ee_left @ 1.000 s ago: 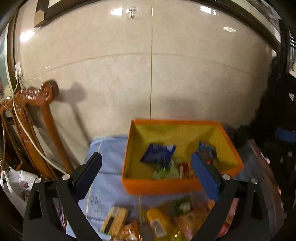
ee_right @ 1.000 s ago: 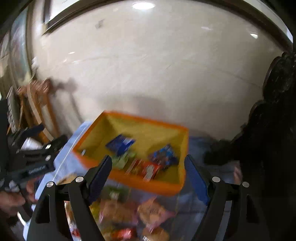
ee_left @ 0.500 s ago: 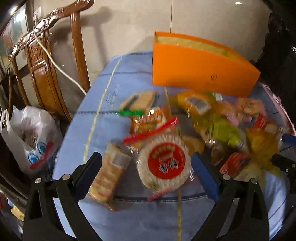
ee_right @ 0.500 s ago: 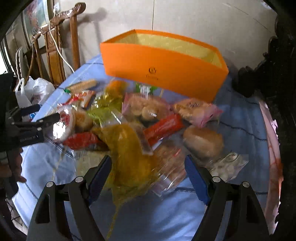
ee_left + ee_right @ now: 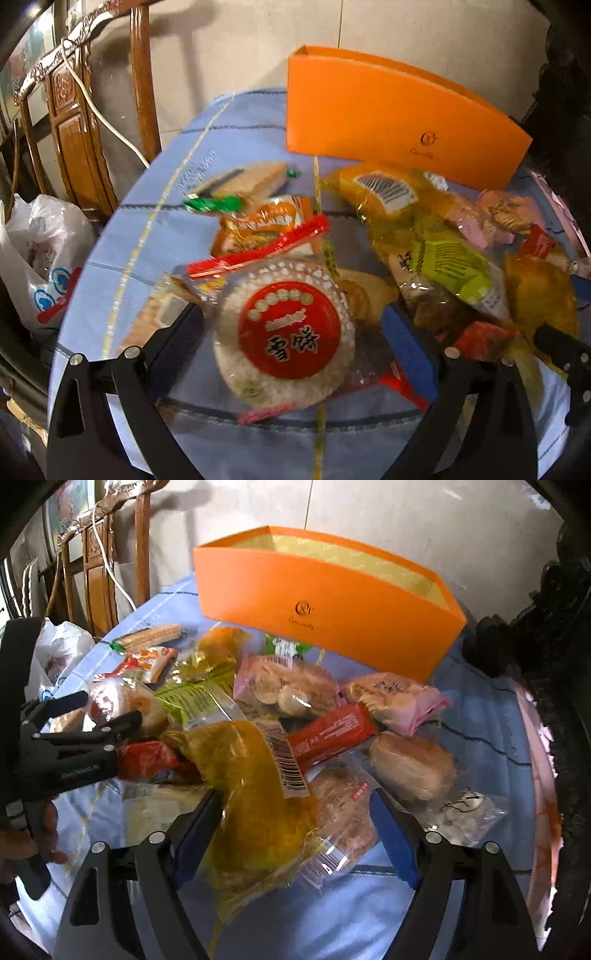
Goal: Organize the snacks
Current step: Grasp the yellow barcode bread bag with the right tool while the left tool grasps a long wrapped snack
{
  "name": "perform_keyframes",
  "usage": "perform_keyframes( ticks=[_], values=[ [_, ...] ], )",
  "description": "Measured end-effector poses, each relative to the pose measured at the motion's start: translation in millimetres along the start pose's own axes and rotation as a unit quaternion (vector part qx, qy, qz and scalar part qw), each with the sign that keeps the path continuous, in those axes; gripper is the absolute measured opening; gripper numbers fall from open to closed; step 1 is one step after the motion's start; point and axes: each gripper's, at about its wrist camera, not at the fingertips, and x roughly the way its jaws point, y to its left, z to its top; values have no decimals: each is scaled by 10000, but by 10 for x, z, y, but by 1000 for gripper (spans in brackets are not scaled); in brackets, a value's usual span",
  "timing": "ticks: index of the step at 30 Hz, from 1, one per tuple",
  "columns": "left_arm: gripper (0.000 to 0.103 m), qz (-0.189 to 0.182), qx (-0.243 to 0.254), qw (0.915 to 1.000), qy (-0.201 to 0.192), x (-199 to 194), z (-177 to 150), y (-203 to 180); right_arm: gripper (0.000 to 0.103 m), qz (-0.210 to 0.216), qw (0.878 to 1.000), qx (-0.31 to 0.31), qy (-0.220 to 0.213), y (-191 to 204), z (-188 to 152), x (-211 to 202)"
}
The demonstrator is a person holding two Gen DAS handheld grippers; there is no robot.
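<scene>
Snacks (image 5: 258,782) piled (uncounted) before one orange box (image 5: 325,613); two hand-held grippers, left (image 5: 291,332) and right (image 5: 291,812), both released.

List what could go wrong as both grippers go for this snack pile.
1. The yellow packet overlaps the brown packet, so the open right gripper may pinch both.
2. The round rice cracker pack between the open left gripper's fingers looks brittle; a hard squeeze may crack it.

Glossy, crinkled plastic wraps the snacks (image 5: 255,775). The orange box (image 5: 332,616) looks like matt, smooth card. Blue cloth (image 5: 229,122) covers the desk. The chair (image 5: 77,122) is varnished wood.
</scene>
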Motion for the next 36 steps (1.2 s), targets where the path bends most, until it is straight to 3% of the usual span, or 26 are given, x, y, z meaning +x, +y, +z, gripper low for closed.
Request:
perform_keyframes(
  ticks=[1,2,3,4,5,6,14,16,21,36],
  values=[
    [96,-12,-63,10000,-25,27,-2,5,82,-2,10000,-5,69,10,2,62],
    [96,-37,-136,9999,-59,44,-3,17,75,-13,9999,-8,137,20,-4,106],
    [95,-99,-201,9997,-68,60,-6,29,64,59,9998,2,209,24,-13,148],
    [90,-177,-228,9995,-94,54,-13,35,46,22,9999,-18,145,33,-20,139],
    [67,-321,-211,9992,-140,36,-20,29,45,53,9999,-37,136,41,-27,129],
    [59,-432,-84,9988,-233,-7,-32,-16,44,180,9997,28,150,27,-42,120],
    [57,-751,-322,9965,-159,-91,-67,46,41,246,9992,306,-7,-109,-165,-39],
    [52,-804,-345,9959,-224,-168,-65,47,41,292,9987,404,-122,-152,-169,-121],
    [18,-968,-456,9936,-363,-429,-49,83,40,528,9954,684,-416,-289,-149,-358],
    [16,-1651,-689,9819,-629,-961,-1,233,39,813,9882,766,-1050,-323,-74,-888]
  ],
)
